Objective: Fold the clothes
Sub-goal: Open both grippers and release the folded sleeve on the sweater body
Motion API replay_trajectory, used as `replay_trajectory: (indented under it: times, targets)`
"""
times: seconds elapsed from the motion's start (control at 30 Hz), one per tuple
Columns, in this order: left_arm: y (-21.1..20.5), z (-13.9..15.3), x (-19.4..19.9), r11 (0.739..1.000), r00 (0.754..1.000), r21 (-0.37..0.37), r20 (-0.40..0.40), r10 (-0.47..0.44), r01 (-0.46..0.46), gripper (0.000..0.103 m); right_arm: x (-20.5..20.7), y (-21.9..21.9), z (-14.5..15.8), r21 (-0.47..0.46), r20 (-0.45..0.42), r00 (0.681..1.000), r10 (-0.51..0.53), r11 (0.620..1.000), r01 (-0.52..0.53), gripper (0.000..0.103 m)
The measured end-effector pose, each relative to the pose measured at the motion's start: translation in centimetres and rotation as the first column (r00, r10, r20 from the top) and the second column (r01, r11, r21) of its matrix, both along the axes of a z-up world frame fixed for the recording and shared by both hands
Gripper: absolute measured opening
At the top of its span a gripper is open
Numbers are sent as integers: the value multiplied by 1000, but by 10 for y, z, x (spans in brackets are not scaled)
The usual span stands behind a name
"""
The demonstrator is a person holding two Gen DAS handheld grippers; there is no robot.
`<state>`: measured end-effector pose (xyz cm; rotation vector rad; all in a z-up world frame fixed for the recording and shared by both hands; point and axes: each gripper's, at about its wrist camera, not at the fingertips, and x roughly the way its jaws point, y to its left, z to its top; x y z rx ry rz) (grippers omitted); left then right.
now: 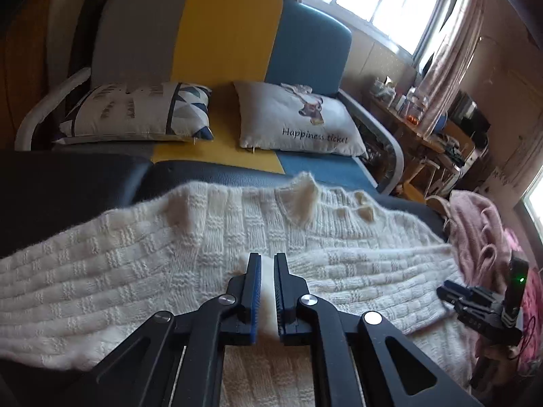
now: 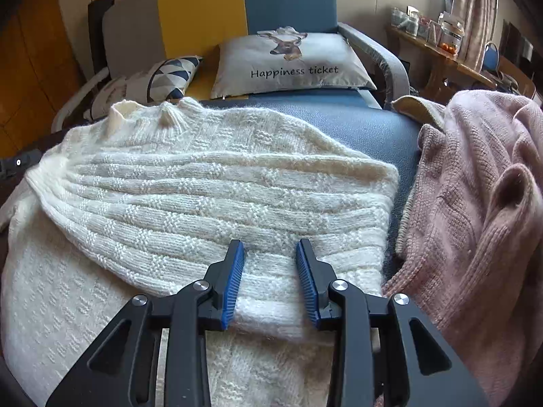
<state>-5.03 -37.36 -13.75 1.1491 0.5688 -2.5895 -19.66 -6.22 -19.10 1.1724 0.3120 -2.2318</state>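
A cream knitted sweater (image 1: pixel 142 257) (image 2: pixel 203 183) lies spread over a dark padded surface (image 1: pixel 68 196), collar at the far side. One sleeve is folded across the body. My left gripper (image 1: pixel 267 258) is shut on a pinch of the cream knit, which bulges between its blue pads. My right gripper (image 2: pixel 269 242) stands open just above the folded sleeve's cuff end; the knit lies below the pads, which do not press on it. In the left wrist view the right gripper (image 1: pixel 475 305) shows at the sweater's right edge.
A pink knitted garment (image 2: pixel 475 210) (image 1: pixel 475 234) lies heaped right of the sweater. Behind is a grey, yellow and blue sofa (image 1: pixel 224 34) with a patterned pillow (image 1: pixel 135 112) and a deer pillow (image 2: pixel 292 64). A cluttered wooden desk (image 2: pixel 441 47) stands under the window.
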Motion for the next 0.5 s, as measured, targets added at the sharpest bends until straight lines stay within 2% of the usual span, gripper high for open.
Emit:
replay_trajectory:
  times: [0.03, 0.07, 0.1, 0.17, 0.23, 0.33, 0.4, 0.5]
  targets:
    - [-1, -10, -2, 1000, 999, -12, 43, 6, -6, 6, 1, 1, 0, -7, -7, 1000, 0, 1000, 0, 36]
    - [-5, -24, -2, 1000, 995, 6, 97, 9, -10, 6, 2, 1, 0, -12, -13, 1000, -2, 1000, 2, 36]
    - [-8, -33, 3, 999, 994, 43, 105, 11, -16, 6, 4, 1, 0, -11, -21, 1000, -1, 1000, 1, 36]
    - [-14, -35, 19, 994, 998, 105, 57, 16, -22, 10, 5, 0, -1, -9, -28, 1000, 1, 1000, -2, 36]
    - [-19, -34, 25, 986, 999, 163, 42, 25, -31, 23, 1, -1, 0, -12, -14, 1000, 1, 1000, -1, 36]
    - [-25, -33, 22, 986, 999, 169, 45, 10, -18, 25, -2, -4, 4, -21, 43, 999, -8, 1000, 9, 43]
    - [-28, -32, 15, 981, 999, 190, 35, -29, 22, 26, 2, -9, 2, 0, 28, 1000, 9, 1000, -9, 53]
    - [-29, -33, 3, 976, 997, 213, 44, -67, 57, 29, 10, -16, -1, 34, 1, 999, 36, 999, -36, 55]
